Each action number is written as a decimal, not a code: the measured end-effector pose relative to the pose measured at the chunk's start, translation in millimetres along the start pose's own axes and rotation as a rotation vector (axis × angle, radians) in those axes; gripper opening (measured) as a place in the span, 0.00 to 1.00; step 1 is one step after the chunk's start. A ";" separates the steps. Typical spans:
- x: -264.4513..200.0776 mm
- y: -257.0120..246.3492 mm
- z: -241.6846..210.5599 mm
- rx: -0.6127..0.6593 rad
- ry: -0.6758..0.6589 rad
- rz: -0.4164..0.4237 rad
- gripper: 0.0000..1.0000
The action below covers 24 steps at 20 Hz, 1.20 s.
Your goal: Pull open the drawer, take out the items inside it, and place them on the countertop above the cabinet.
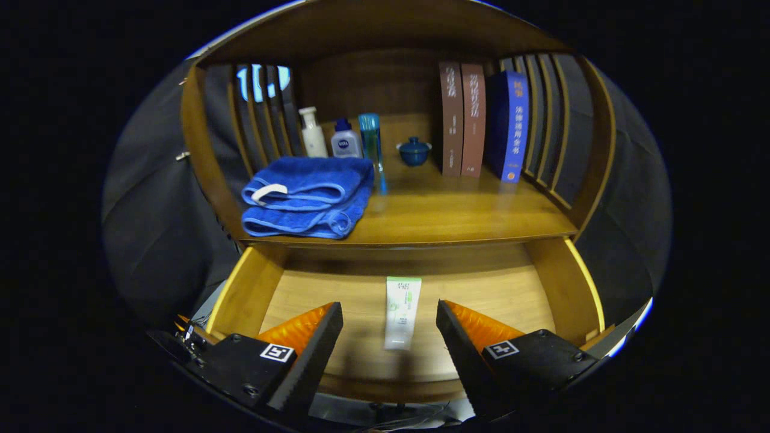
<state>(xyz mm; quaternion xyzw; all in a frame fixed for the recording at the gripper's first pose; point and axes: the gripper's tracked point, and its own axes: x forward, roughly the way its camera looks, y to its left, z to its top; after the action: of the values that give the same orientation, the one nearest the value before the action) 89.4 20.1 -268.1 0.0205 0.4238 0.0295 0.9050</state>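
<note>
The wooden drawer (252, 288) is pulled out below the countertop (457, 216). A white and green tube (402, 311) lies flat on the drawer's floor, its length running front to back. My gripper (390, 314) hovers over the drawer's front part, open, with the tube lying between and slightly below the two fingers, touching neither. On the countertop a folded blue towel (307, 197) sits at the left front.
Behind the towel stand a white pump bottle (313, 132), a small white bottle with a blue cap (345, 139) and a tall blue tube (372, 147). A blue lidded cup (414, 150) and three upright books (478, 120) stand to the right. Slatted wooden sides close the shelf.
</note>
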 end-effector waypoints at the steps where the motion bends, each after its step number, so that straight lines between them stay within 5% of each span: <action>1: 13.7 -3.4 -3.9 0.007 0.054 -0.008 0.99; 11: 88.9 -27.0 -73.3 0.003 0.521 -0.076 0.99; 19: 93.8 -29.9 -71.6 -0.029 0.571 -0.112 0.95; 24: 95.3 -25.2 -68.4 -0.041 0.558 -0.094 0.55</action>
<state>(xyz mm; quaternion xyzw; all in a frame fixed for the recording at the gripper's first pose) 98.6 2.6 -386.4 -0.0264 0.6562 0.0006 0.7541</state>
